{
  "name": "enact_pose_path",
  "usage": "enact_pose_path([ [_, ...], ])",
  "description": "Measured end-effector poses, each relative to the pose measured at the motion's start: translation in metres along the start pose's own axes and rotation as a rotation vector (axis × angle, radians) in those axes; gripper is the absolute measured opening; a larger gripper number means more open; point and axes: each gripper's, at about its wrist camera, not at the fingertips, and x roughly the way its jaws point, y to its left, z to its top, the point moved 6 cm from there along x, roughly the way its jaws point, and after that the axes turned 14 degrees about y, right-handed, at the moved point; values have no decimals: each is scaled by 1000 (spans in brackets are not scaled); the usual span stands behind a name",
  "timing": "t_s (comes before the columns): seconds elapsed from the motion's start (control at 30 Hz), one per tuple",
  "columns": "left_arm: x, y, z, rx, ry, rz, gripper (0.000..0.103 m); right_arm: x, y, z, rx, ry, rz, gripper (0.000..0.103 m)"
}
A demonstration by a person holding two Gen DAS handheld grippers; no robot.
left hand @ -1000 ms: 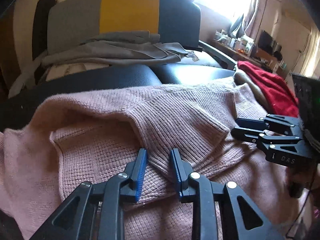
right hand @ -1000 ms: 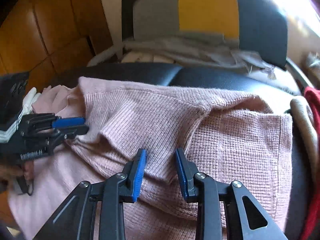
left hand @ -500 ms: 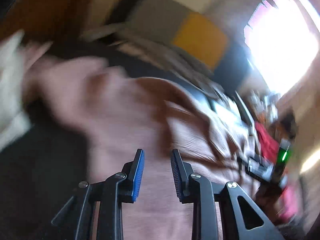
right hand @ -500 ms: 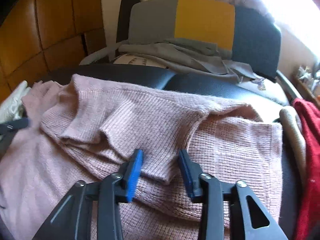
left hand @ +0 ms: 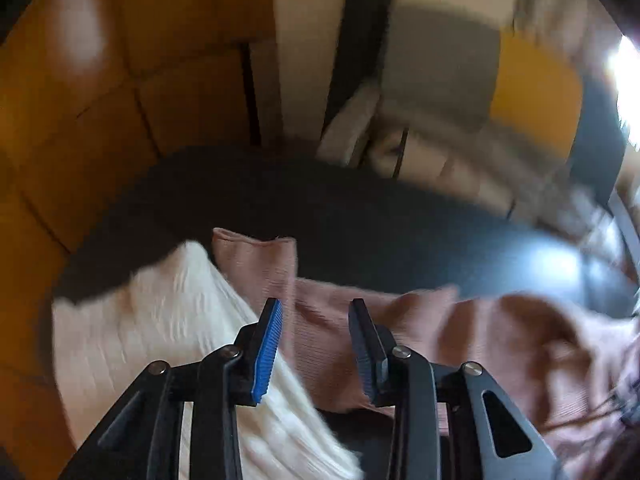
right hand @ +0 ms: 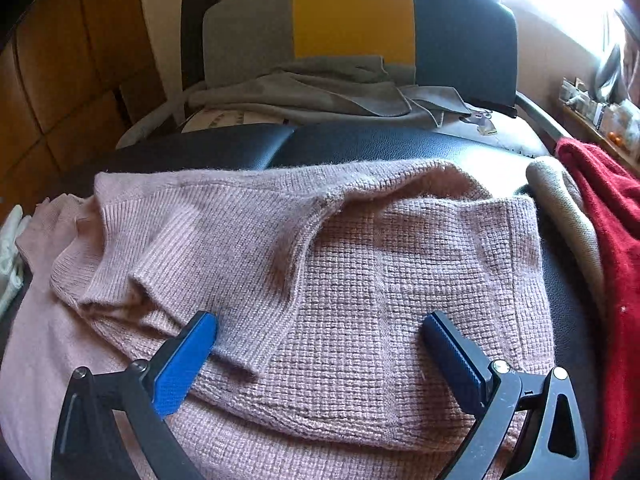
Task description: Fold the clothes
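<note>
Black leather seating (right hand: 360, 142) is being used as the folding surface, with a grey, yellow and navy chair back (right hand: 352, 20) standing behind it

Change since a second ago: right gripper (right hand: 320, 344), then closed on a sleeve fold of the pink sweater (right hand: 400, 272), is now being opened wide; the fold is lying released between the spread blue pads (right hand: 180, 364), which are not pressing on it. Left gripper (left hand: 316, 344), then set at the sweater's middle, is now being seen over the loose sleeve (left hand: 256, 260) at the garment's far left edge, jaws being opened partway, sleeve cloth between them but no clamping visible; the view is motion-blurred

Judged meaning: one sleeve is being left folded across the body, and the other sleeve is being approached for the matching fold

Materials, near to far:
- sweater body: coarse waffle knit, soft, limp; folded sleeve finer ribbed, fuzzy edge
- white ribbed knit (left hand: 152, 340) lying just beside the loose sleeve
- tan garment (right hand: 568, 204) and red fleece (right hand: 608, 216) being kept at the right edge
- grey cloth (right hand: 320, 92) draped on the seat behind
</note>
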Motion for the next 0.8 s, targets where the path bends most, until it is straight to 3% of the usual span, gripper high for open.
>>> enact_pose_path([
  [0.13, 53, 1, 17, 56, 141, 160, 35, 1, 0, -1, 3, -2, 6, 103],
  [0.23, 90, 8, 19, 51, 251, 222, 35, 1, -1, -1, 3, -2, 8, 103],
  [0.3, 106, 10, 19, 46, 278, 261, 35, 2, -1, -1, 6, -2, 12, 103],
  [0.37, 109, 14, 18, 9, 257, 263, 29, 2, -1, 0, 7, -3, 15, 103],
  [0.4, 107, 17, 18, -31, 236, 231, 17, 2, -2, 0, 6, -3, 16, 103],
  [0.47, 98, 24, 18, -113, 184, 149, 6, 2, -2, 0, 6, -3, 16, 103],
  [0.63, 38, 33, 19, -258, -22, -131, 5, 2, -2, 0, 7, -3, 16, 103],
  [0.8, -38, -13, 17, -171, -210, -371, 5, 2, -1, 0, 5, -3, 13, 103],
])
